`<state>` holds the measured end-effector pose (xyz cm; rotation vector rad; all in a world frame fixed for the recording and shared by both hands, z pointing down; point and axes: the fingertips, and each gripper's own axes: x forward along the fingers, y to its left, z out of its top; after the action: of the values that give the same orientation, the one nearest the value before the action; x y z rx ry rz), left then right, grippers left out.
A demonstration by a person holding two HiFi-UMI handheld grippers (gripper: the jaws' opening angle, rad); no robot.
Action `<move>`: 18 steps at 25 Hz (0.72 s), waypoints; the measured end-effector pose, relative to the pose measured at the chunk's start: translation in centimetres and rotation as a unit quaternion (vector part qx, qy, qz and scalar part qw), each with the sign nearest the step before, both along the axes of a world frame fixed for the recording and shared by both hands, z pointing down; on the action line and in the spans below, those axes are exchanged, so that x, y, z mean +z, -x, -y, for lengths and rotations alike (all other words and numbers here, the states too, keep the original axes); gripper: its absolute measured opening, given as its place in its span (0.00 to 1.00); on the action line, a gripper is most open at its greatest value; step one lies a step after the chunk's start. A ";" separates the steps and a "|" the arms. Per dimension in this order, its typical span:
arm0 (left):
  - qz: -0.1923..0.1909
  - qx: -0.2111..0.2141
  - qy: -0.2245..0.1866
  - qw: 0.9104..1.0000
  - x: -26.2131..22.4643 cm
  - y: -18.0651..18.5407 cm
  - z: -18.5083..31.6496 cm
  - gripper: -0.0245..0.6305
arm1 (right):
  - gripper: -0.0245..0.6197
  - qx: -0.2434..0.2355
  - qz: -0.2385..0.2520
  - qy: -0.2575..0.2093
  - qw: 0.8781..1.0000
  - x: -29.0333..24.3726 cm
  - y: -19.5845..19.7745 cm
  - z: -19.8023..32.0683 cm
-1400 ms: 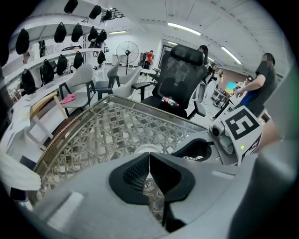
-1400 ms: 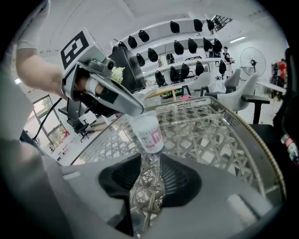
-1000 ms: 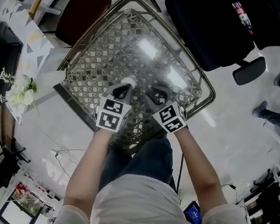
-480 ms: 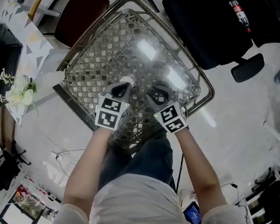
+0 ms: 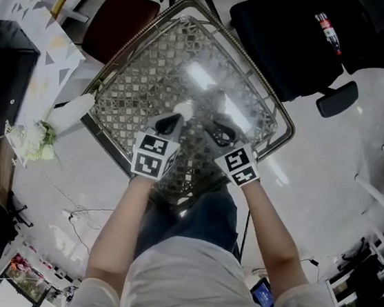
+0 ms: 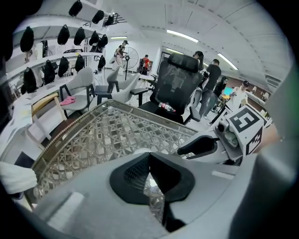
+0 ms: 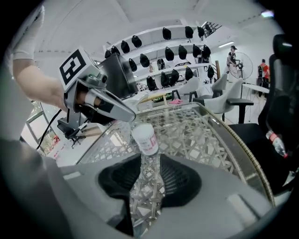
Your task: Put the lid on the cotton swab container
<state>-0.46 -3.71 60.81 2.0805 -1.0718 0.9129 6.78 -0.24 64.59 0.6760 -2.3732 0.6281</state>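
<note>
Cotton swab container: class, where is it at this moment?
In the head view the cotton swab container sits on the glass table, just beyond the tips of the left gripper and left of the right gripper.

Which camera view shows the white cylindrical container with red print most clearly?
The right gripper view. There the white cylindrical container with red print stands unobstructed on the lattice-patterned glass table, beyond the jaws. The head view shows it only as a small white shape. The left gripper view's own jaws hide nearly all of it.
</note>
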 end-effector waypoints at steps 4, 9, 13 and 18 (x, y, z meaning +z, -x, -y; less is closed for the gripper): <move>-0.007 -0.009 -0.018 1.000 -1.3 1.5 -1.0 0.05 | 0.23 0.012 0.007 -0.013 1.000 -2.0 1.1 0.1; -0.029 -0.033 -0.062 0.997 -4.9 4.1 -2.3 0.05 | 0.23 0.038 0.026 -0.034 0.998 -6.3 2.0 0.7; -0.041 -0.044 -0.094 0.994 -8.0 6.3 -3.5 0.05 | 0.23 0.054 0.039 -0.056 0.996 -10.2 2.9 0.9; -0.061 -0.064 -0.142 0.986 -12.1 9.1 -4.8 0.05 | 0.23 0.068 0.056 -0.090 0.992 -15.7 4.2 0.8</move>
<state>-9.53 1.06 48.72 2.2322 -1.3156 0.5883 2.58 -1.04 48.88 0.9085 -2.5252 0.5236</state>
